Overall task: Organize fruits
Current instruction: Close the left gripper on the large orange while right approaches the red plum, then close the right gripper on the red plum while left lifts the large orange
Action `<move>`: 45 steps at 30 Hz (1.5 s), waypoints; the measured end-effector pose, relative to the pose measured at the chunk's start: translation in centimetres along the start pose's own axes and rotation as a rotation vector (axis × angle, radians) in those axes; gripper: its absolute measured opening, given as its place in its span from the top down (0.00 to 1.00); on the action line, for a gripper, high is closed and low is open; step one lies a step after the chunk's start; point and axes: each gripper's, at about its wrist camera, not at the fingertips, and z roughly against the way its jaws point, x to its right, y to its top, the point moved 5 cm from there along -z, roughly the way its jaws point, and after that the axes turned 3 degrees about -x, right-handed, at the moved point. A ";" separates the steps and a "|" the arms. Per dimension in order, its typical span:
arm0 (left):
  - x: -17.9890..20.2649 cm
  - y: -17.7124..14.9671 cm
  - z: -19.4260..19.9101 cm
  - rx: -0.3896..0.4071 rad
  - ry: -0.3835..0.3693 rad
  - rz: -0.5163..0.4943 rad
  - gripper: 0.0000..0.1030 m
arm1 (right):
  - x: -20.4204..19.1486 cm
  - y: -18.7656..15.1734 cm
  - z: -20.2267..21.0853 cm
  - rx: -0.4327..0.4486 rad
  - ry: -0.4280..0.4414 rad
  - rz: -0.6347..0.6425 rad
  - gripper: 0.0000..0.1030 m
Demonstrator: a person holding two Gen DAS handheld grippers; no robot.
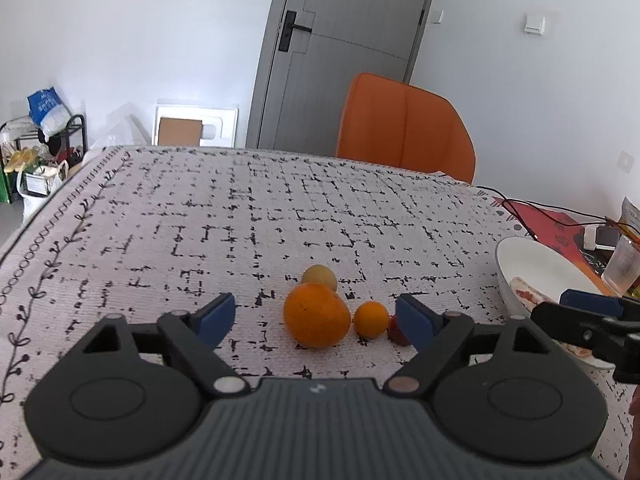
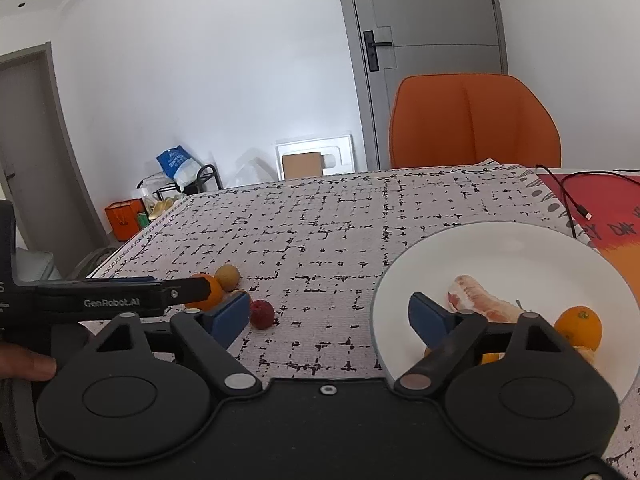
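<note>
A large orange point(image 1: 317, 315), a small orange fruit point(image 1: 371, 319), a yellowish round fruit point(image 1: 319, 276) and a small red fruit point(image 1: 396, 332) lie close together on the patterned tablecloth. My left gripper point(image 1: 316, 316) is open and empty, its jaws standing either side of these fruits. A white plate point(image 2: 500, 248) holds a peeled pinkish fruit piece point(image 2: 480, 300) and an orange point(image 2: 579, 323). My right gripper point(image 2: 328, 316) is open and empty, its right finger over the plate's near rim. The red fruit point(image 2: 262, 314) lies by its left finger.
An orange chair point(image 1: 404, 124) stands at the table's far edge before a grey door point(image 1: 340, 40). A red mat point(image 2: 592, 208) with a black cable lies right of the plate. A clear plastic cup point(image 1: 622, 266) stands behind the plate. Bags and a rack stand on the floor, left.
</note>
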 end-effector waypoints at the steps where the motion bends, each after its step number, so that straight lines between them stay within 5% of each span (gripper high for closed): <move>1: 0.0 0.0 -0.3 -0.005 -0.003 0.004 0.21 | -0.1 0.1 0.0 0.000 -0.003 0.001 0.19; 4: -0.1 -0.2 -1.1 -0.029 -0.008 0.009 0.32 | -0.3 0.1 -0.1 0.002 -0.012 0.006 0.19; 7: -0.1 -0.5 -1.8 -0.059 -0.016 0.001 0.60 | -0.4 0.2 -0.2 0.001 -0.013 0.005 0.19; 8: -0.1 -0.5 -1.9 -0.065 -0.021 -0.001 0.62 | -0.5 0.1 -0.2 -0.001 -0.012 0.007 0.19; 26: -1.9 -0.4 0.8 -0.024 0.020 0.000 0.63 | -3.3 0.2 -2.6 -0.035 0.057 0.052 0.24; 37: -3.6 -0.1 2.5 0.006 0.060 0.029 0.63 | -4.7 0.0 -4.6 -0.082 0.115 0.068 0.41; 45: -4.8 -0.2 3.4 0.017 0.092 0.054 0.63 | -5.1 -0.2 -6.3 -0.124 0.108 0.077 0.61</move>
